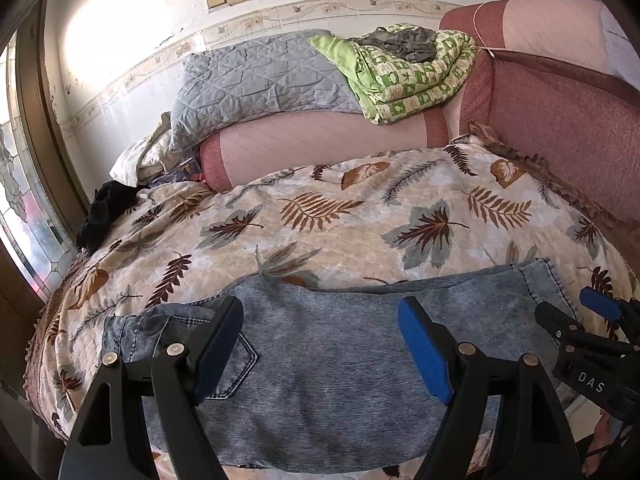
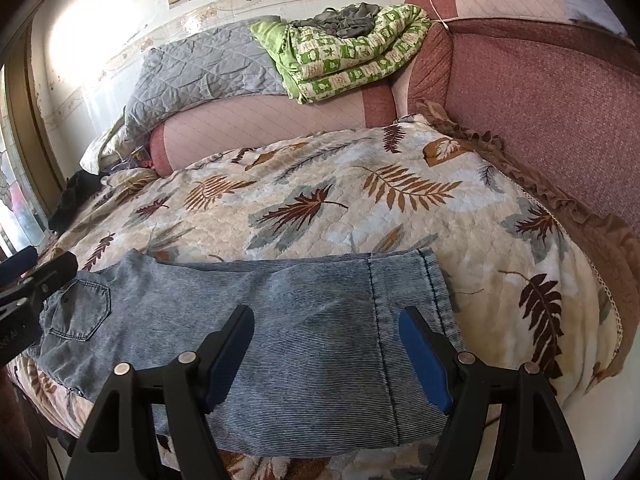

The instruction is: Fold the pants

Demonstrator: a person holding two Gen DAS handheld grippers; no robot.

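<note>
Faded blue denim pants (image 1: 320, 344) lie flat across the leaf-print quilted bedspread (image 1: 360, 216), near its front edge. Left gripper (image 1: 320, 344) & right gripper (image 2: 326, 350) hover w/ jaws apart, empty. Pinch hem & waist ends evenly, lift together, keep edges aligned.

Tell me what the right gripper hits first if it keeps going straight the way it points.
Most likely the denim pants: the right gripper is open and angled down over the leg end, near the hem. Depth is unclear.
</note>
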